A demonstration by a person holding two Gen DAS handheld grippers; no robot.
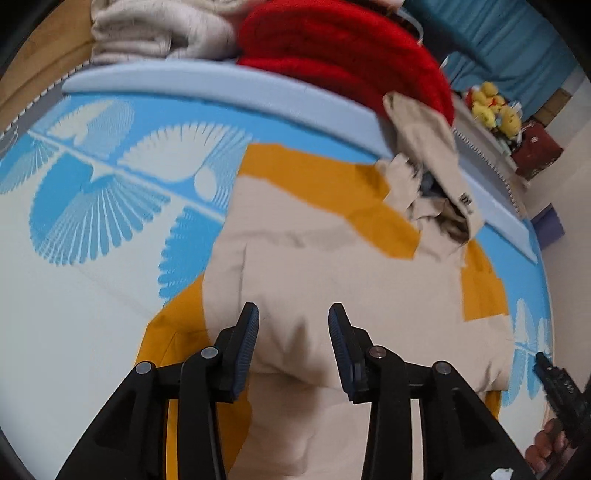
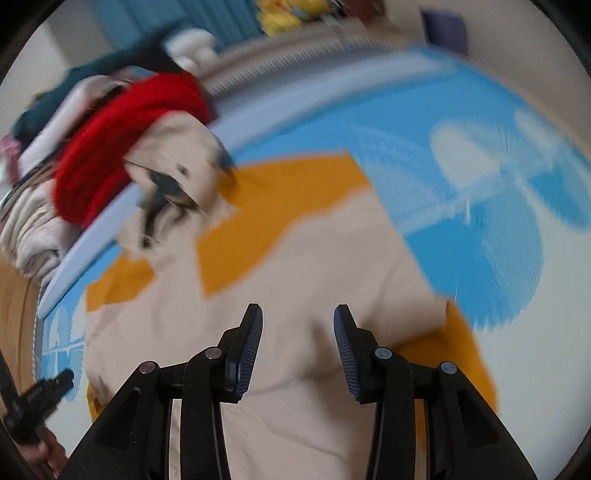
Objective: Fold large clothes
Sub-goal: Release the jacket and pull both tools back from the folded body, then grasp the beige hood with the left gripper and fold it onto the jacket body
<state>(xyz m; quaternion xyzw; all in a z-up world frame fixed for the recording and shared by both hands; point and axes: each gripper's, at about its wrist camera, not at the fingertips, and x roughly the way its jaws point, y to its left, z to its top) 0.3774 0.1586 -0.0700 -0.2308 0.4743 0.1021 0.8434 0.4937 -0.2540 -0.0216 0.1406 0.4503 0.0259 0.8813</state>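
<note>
A large beige and orange garment (image 1: 332, 266) lies partly folded on the blue and white patterned mat (image 1: 92, 221). Its beige collar end (image 1: 432, 173) rests against a red folded item at the far side. My left gripper (image 1: 293, 321) hovers above the beige cloth, open, with nothing pinched between its pads. The right wrist view is motion-blurred. It shows the same garment (image 2: 314, 266) under my right gripper (image 2: 298, 321), which is also open and holds nothing. Each gripper shows at the other view's edge: the right one (image 1: 546, 369) and the left one (image 2: 51, 386).
A stack of folded clothes sits past the mat's far edge, with a red knit (image 1: 343, 48) and a cream knit (image 1: 155, 33). Yellow plush toys (image 1: 495, 107) and blue curtains (image 1: 517, 44) stand beyond. A hand (image 1: 543, 446) grips the right tool's handle.
</note>
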